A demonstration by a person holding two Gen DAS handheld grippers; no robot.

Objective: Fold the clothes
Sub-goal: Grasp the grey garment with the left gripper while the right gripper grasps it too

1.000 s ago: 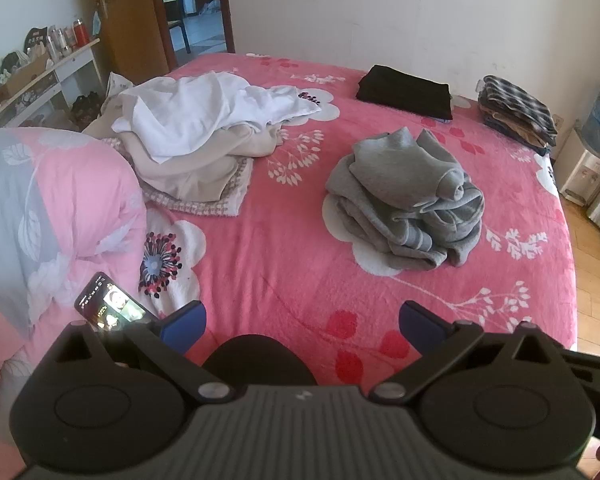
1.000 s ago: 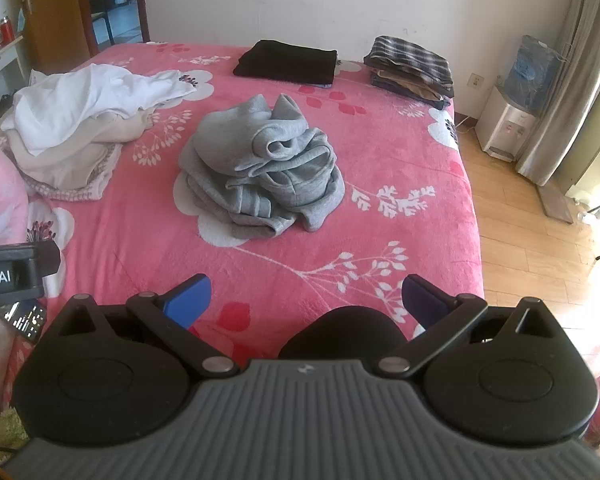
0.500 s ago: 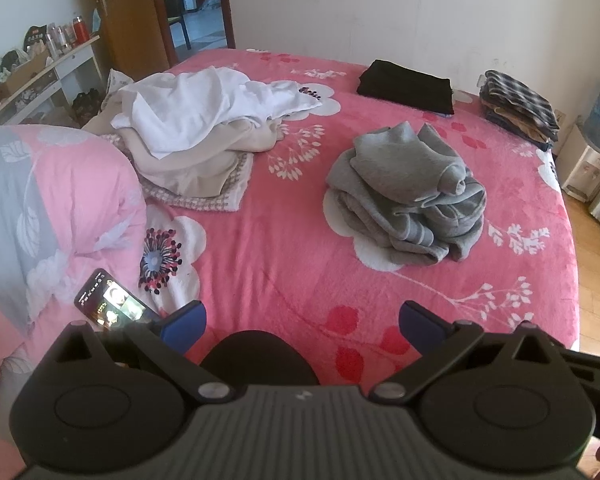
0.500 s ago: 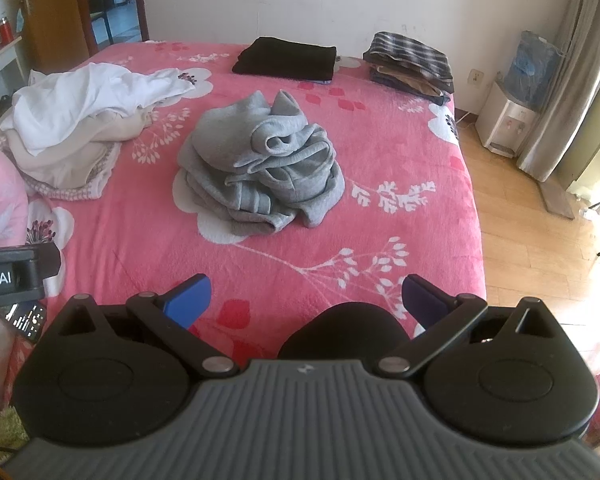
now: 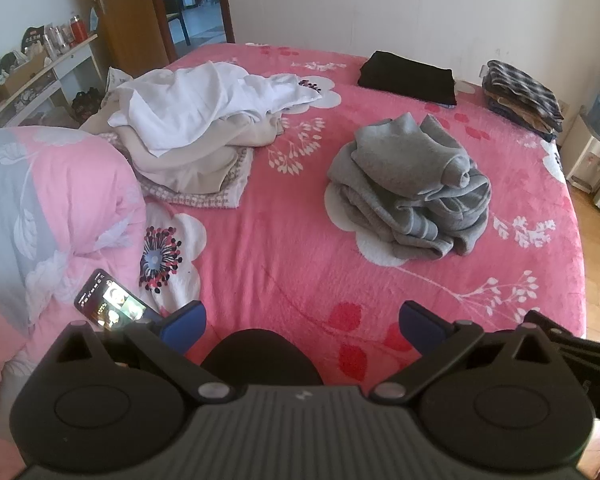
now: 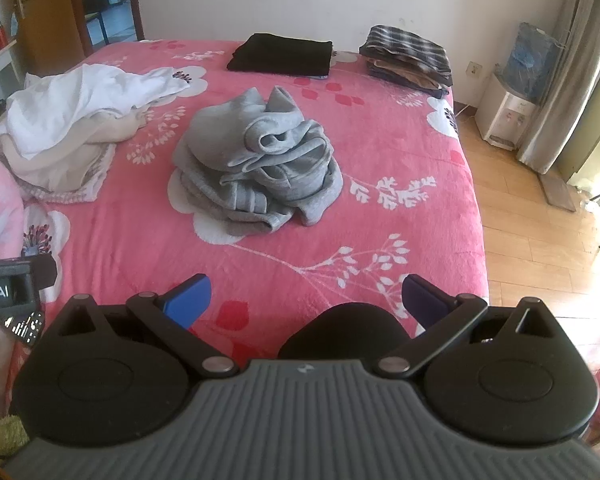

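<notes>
A crumpled grey sweatshirt [image 5: 410,190] [image 6: 260,160] lies in a heap on the middle of the pink flowered bed [image 5: 284,264] [image 6: 380,152]. To its left is a loose pile of white and beige clothes [image 5: 196,128] [image 6: 72,120]. My left gripper [image 5: 302,326] is open over the bed's near edge, well short of the sweatshirt, with nothing between its blue fingers. My right gripper [image 6: 306,300] is open too, holds nothing, and hangs over the near edge right of the left one.
A folded black garment [image 5: 408,78] [image 6: 282,54] and a folded plaid stack [image 5: 522,94] [image 6: 410,54] sit at the far side. A pink pillow [image 5: 48,216] and a lit phone [image 5: 112,310] lie at near left. Wooden floor [image 6: 540,220] and a water dispenser [image 6: 508,116] are to the right.
Both cameras have edged slightly nearer the bed, so the grey sweatshirt sits a little lower in each view. Both grippers stay open and empty.
</notes>
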